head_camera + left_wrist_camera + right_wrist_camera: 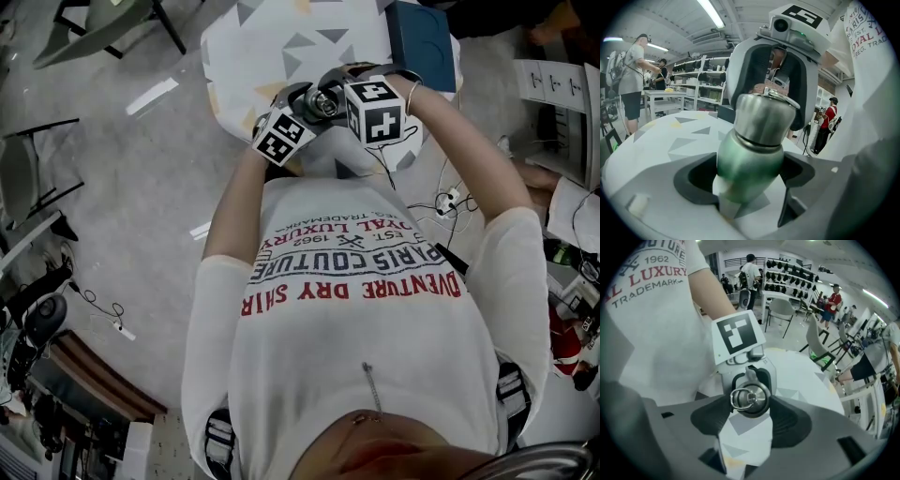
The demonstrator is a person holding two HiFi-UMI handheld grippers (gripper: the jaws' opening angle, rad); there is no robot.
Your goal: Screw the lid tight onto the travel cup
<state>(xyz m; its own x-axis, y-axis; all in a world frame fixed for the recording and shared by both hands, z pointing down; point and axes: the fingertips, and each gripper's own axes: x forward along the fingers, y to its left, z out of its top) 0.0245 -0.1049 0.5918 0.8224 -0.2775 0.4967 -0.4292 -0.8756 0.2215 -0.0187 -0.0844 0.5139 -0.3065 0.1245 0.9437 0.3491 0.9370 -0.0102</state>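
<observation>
The travel cup [749, 161] has a green metal body and a silver lid [761, 117] with a ring on top. My left gripper [750, 187] is shut on the cup's body and holds it tilted above the table. My right gripper [750, 401] faces the lid [751, 398] end on, and both its pads lie against the lid's rim. In the head view the two grippers meet in front of the person's chest, left gripper [298, 111] and right gripper [343, 97], with the cup [324, 103] between them, mostly hidden.
The table [272, 47] under the grippers wears a white cloth with grey and yellow triangles. A dark blue box [424, 42] lies at its far right corner. Cables [452, 202] trail on the floor to the right. People, shelves and chairs [780, 310] stand further off.
</observation>
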